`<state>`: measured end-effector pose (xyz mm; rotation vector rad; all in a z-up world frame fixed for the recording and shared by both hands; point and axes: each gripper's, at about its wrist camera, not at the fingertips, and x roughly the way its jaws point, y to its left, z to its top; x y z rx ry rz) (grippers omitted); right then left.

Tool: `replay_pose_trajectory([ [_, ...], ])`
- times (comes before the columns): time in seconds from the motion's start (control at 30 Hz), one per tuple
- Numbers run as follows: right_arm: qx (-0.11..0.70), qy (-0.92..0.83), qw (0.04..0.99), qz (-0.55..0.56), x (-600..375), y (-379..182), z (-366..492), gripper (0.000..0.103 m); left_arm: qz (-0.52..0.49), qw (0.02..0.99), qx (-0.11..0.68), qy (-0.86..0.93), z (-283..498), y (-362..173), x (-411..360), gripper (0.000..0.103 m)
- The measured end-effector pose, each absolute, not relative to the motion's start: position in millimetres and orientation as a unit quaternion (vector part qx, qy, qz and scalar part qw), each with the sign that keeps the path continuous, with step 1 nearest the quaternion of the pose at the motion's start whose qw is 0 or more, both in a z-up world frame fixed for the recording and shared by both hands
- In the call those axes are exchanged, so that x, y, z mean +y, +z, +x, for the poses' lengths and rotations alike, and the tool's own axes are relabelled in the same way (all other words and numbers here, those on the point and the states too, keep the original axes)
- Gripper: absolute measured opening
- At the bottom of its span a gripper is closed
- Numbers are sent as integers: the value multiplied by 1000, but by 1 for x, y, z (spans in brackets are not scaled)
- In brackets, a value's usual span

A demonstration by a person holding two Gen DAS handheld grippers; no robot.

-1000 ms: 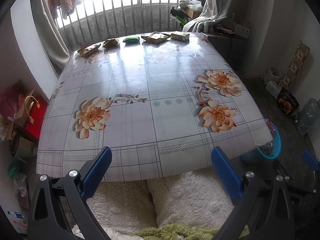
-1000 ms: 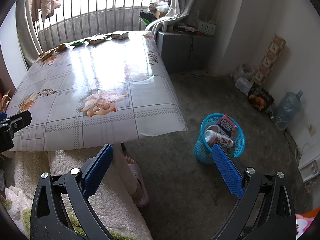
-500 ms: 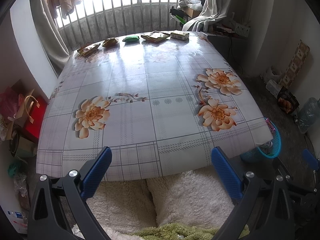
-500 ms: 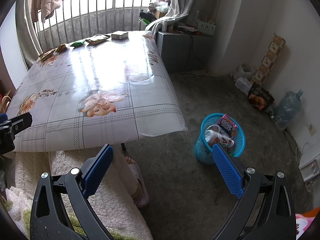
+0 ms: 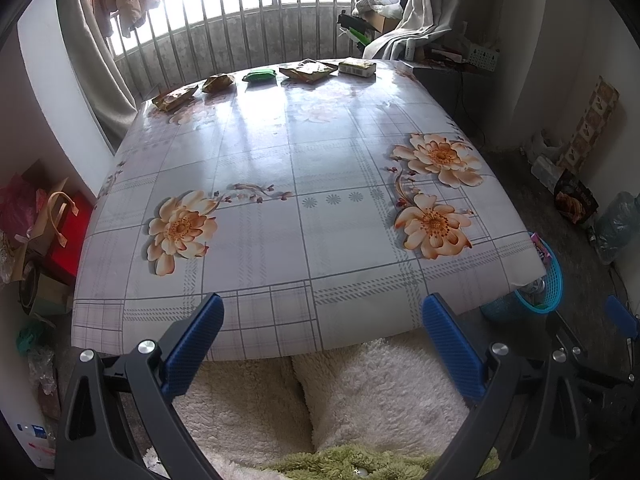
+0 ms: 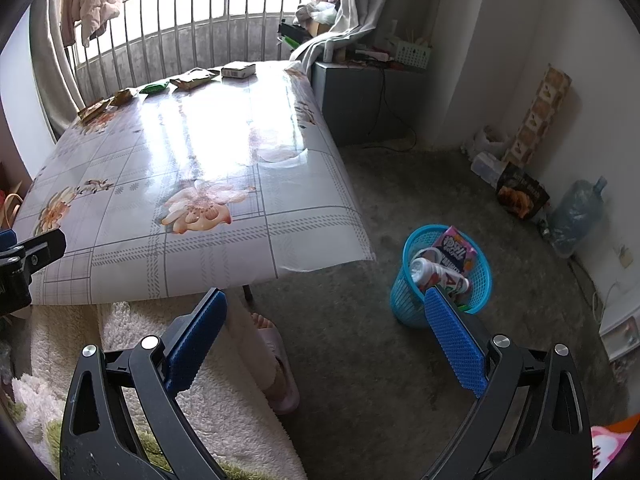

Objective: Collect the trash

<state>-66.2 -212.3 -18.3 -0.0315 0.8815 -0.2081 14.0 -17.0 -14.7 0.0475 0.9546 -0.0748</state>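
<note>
Several pieces of trash lie in a row along the far edge of the floral table [image 5: 320,168]: a brown wrapper [image 5: 174,98], a crumpled brown packet [image 5: 218,81], a green packet [image 5: 260,75], a flat tan packet [image 5: 308,69] and a small box [image 5: 357,67]. My left gripper [image 5: 320,320] hangs open and empty above the table's near edge. My right gripper [image 6: 324,312] is open and empty too, low beside the table's right side. A blue mesh bin [image 6: 442,276] on the floor holds a bottle and a carton.
A person's fleece-clad legs [image 5: 312,400] and a slippered foot [image 6: 276,364] are under the table's near edge. Bags and boxes [image 5: 44,220] crowd the floor at left. A large water jug [image 6: 576,216] and a snack bag [image 6: 520,196] stand by the right wall.
</note>
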Motion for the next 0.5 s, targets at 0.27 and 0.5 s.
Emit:
replay_pose_trajectory([
  [0.27,426,-101,899,-14,-212,-18,-67,95,23,887,459,-36,14,-15,-18,97],
  [0.5,426,-101,899,-14,-212,-18,-67,95,24,887,460,-36,13,-16,-18,97],
])
